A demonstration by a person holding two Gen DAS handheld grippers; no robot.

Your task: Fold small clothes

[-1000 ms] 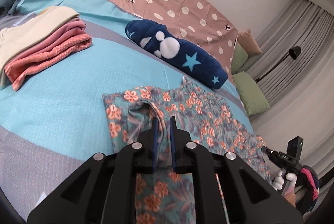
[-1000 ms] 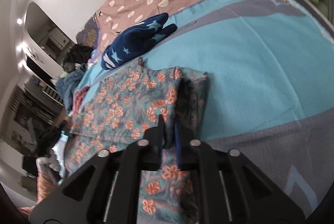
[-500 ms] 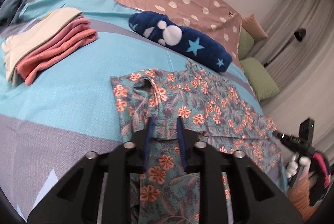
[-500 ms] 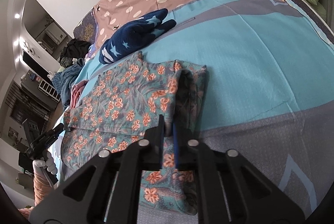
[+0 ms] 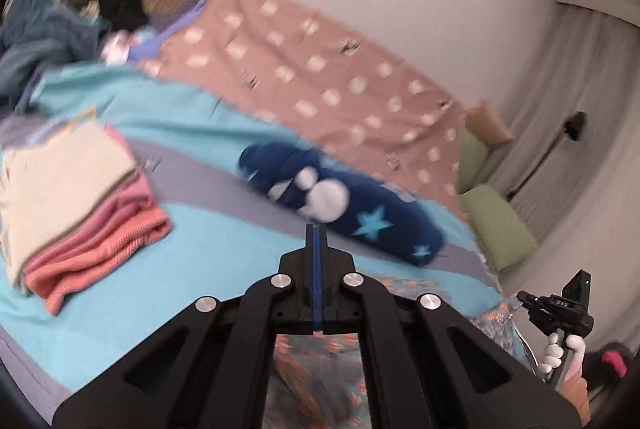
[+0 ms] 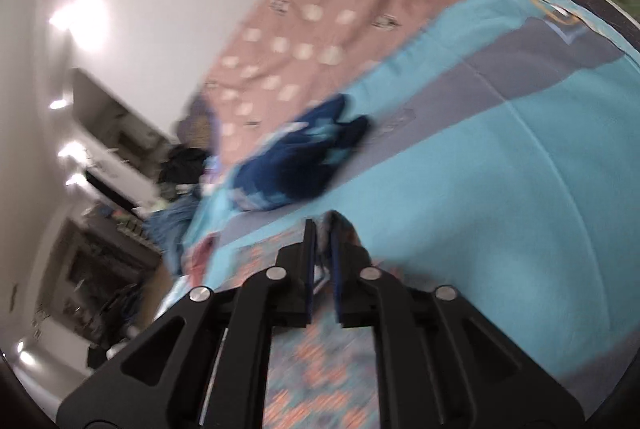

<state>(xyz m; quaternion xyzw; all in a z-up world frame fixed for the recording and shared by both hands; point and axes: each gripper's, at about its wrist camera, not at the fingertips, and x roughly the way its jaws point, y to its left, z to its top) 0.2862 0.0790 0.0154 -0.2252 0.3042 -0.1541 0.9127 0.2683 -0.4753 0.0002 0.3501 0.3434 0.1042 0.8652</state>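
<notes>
The teal garment with orange flowers (image 5: 316, 353) lies on the bed below both grippers; it also shows in the right wrist view (image 6: 320, 369). My left gripper (image 5: 316, 229) is shut, its fingers pressed together with nothing between them, raised above the garment's edge. My right gripper (image 6: 321, 229) has a narrow gap, and a fold of the floral cloth (image 6: 340, 225) rises at its fingertips. Both views are blurred by motion.
A stack of folded cream and pink clothes (image 5: 76, 197) lies at the left on the turquoise bedspread (image 5: 192, 257). A navy star-patterned fleece item (image 5: 344, 205) lies ahead, also seen from the right wrist (image 6: 296, 165). Green pillows (image 5: 496, 225) sit at the right.
My left gripper let go of the floral cloth, shut and lifted away from it. Both cameras tilted up and now blur. The right gripper still has cloth at its tips.
</notes>
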